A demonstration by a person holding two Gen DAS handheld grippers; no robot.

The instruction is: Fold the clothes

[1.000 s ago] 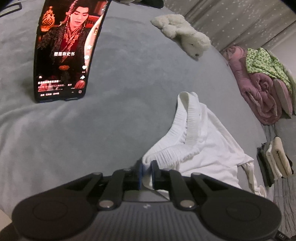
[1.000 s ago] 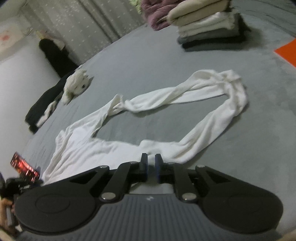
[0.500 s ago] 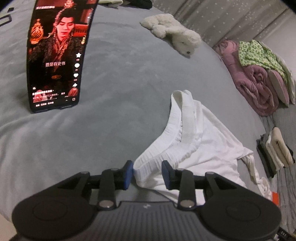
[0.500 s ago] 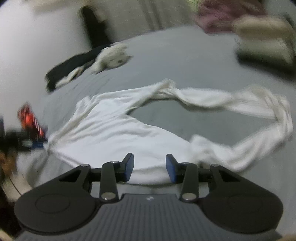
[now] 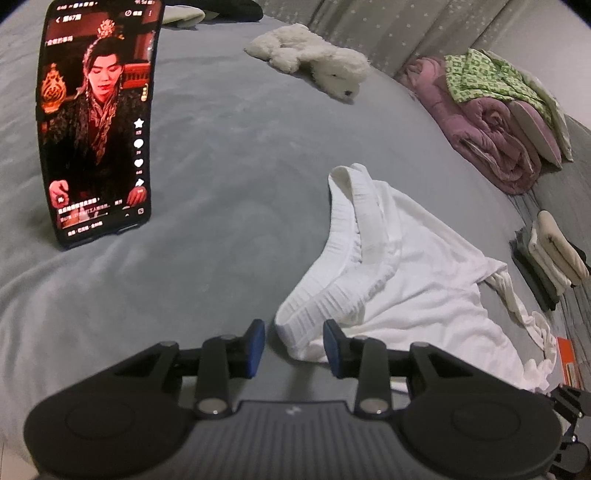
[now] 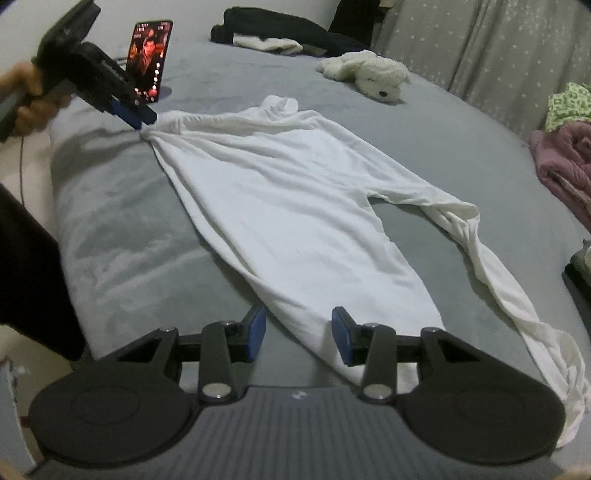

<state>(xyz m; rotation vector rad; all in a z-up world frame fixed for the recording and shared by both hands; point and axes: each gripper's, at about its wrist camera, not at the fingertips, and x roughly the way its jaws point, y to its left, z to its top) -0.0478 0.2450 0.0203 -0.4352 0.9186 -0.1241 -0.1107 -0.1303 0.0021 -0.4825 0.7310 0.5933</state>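
Observation:
White long pants point(image 6: 295, 206) lie spread on the grey bed point(image 6: 122, 229), waistband towards the phone, legs trailing right. In the left wrist view the ribbed waistband point(image 5: 343, 258) runs away from me. My left gripper point(image 5: 293, 343) is open, and the waistband's near corner lies loose between its blue pads point(image 5: 255, 347). The right wrist view shows that same left gripper point(image 6: 135, 114) at the bunched waistband corner, held by a hand point(image 6: 33, 92). My right gripper point(image 6: 299, 336) is open low over the nearer leg, whose cloth lies between the pads without being pressed.
A phone point(image 5: 98, 122) stands upright on the bed playing a video. A white plush toy point(image 5: 317, 59) lies farther back, with dark clothes point(image 6: 280, 33) behind it. A pink quilt with a green cloth point(image 5: 491, 125) and a folded stack point(image 5: 550, 254) sit at the right.
Both grippers were shut a second ago and now stand open. The right one has rolled and slid along the pants, which now lie flatter and more spread out.

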